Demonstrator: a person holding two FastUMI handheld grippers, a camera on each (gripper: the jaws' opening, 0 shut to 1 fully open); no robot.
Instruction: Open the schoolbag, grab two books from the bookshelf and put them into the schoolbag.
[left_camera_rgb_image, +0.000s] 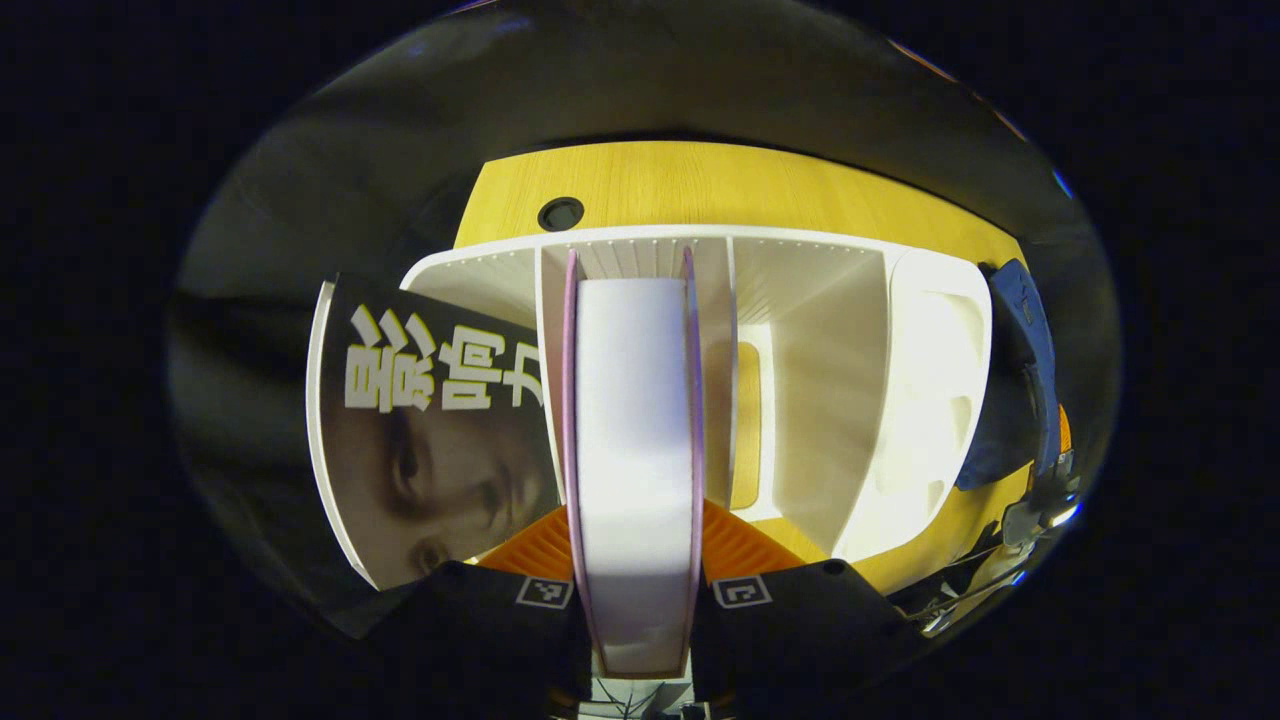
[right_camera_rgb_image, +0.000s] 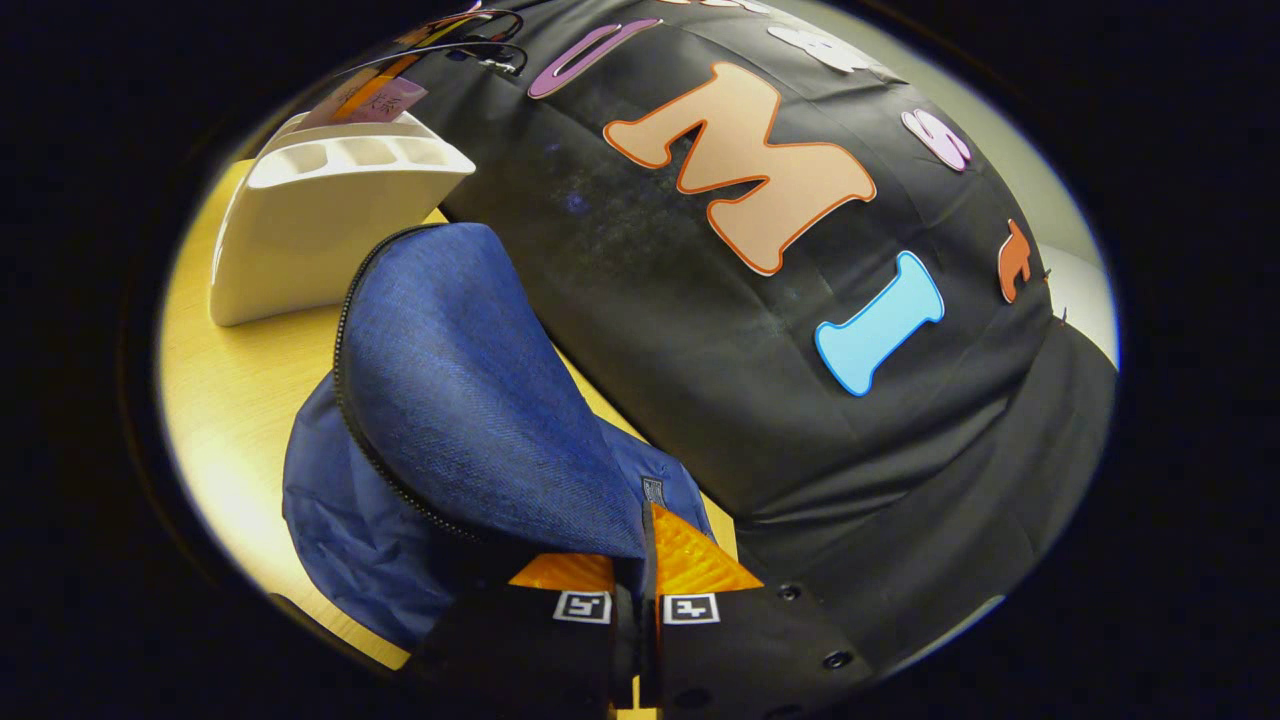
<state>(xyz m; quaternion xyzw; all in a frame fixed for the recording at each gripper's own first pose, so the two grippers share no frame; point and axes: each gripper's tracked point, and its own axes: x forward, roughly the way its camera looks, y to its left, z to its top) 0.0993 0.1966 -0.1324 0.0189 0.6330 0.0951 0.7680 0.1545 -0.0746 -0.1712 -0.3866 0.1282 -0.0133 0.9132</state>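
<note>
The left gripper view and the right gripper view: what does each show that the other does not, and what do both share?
Left gripper view: the left gripper shut on a thick pink-edged book, beside a black-covered book.

Right gripper view: the right gripper pinching the blue fabric schoolbag's flap.

Both share the white plastic bookshelf, the schoolbag and the yellow wooden table.

Left gripper (left_camera_rgb_image: 636, 590): jaws parted to book width, one finger flat against each pink cover of the thick white-paged book (left_camera_rgb_image: 634, 460), pointing into the rack.

Right gripper (right_camera_rgb_image: 636, 600): jaws nearly together, both fingers pinching the raised blue denim flap of the schoolbag (right_camera_rgb_image: 470, 400) at its edge, gripper level, low in frame.
</note>
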